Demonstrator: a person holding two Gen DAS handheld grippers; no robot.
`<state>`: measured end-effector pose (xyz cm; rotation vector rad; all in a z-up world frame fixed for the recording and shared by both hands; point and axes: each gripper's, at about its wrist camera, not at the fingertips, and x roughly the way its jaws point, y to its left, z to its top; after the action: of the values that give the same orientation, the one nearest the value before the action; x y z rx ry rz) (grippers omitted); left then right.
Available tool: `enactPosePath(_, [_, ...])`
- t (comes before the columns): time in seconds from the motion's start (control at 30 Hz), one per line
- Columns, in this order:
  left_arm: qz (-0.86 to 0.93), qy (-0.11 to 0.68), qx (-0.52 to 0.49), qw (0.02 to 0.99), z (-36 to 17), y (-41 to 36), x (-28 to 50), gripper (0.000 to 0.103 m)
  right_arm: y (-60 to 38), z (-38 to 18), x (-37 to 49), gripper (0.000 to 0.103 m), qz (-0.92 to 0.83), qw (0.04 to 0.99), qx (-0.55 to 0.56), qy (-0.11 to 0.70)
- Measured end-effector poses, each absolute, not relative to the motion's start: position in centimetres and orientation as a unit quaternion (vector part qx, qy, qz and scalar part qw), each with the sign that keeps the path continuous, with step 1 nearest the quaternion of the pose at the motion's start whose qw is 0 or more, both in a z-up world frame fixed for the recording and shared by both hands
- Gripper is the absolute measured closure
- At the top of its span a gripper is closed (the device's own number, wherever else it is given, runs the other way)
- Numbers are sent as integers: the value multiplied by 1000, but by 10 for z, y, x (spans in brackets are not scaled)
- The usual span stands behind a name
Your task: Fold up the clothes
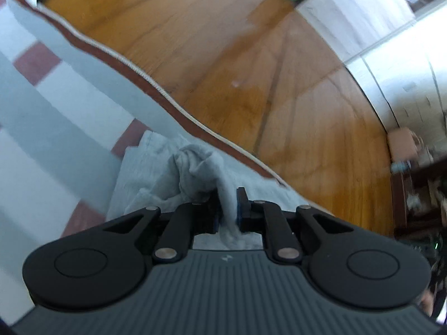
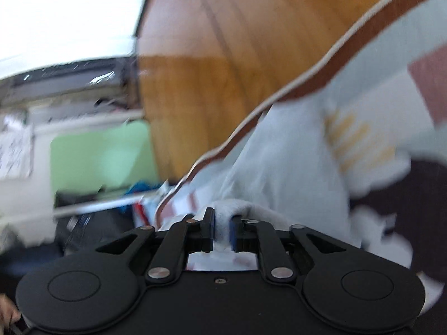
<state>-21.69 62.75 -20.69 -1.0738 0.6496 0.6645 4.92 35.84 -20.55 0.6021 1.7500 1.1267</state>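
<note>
A light grey garment point(image 1: 192, 167) lies bunched on a checked blanket point(image 1: 56, 106) near its brown border. My left gripper point(image 1: 227, 209) is shut on a pinched fold of that cloth, which runs up between the blue pads. In the right wrist view the pale garment point(image 2: 285, 162), with a yellow print point(image 2: 352, 139), spreads over the blanket point(image 2: 391, 64). My right gripper point(image 2: 222, 230) has a thick fold of the pale cloth filling the narrow gap between its pads. This view is blurred.
Wooden floor point(image 1: 251, 69) lies beyond the blanket's white-trimmed edge. White wall panels point(image 1: 391, 42) and dark furniture point(image 1: 413, 195) stand far right. In the right wrist view, a green panel point(image 2: 103, 156), clutter at left, and a dark cloth shape point(image 2: 419, 201) at right.
</note>
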Motion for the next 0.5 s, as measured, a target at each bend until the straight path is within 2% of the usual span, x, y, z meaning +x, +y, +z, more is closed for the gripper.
enactPosePath(0.07, [323,302,-435,785,-210,622,-203,90,378,-227,68,66,462,464,231,719])
enactPosePath(0.1, [316,312,-375,814,-203,608,-195,86,378,-232,76,65,462,465,228,720])
enactPosePath(0.17, [295,321,-276,857,-186,580,-186,72,368,-223,83,60,478,474,226,704])
enactPosePath(0.2, [285,312,-257,869,-180,570,-189,69,363,-212,83,58,506,483,210,683])
enactPosePath(0.27, [263,274,-298,876,-180,570,-207,64,354,-190,82,54,559,499,175,639])
enactPosePath(0.37, [257,213,-370,867,-192,579,-240,64,345,-175,72,53,596,542,83,587])
enactPosePath(0.5, [262,181,-404,857,-203,593,-271,64,347,-176,45,53,633,549,8,545])
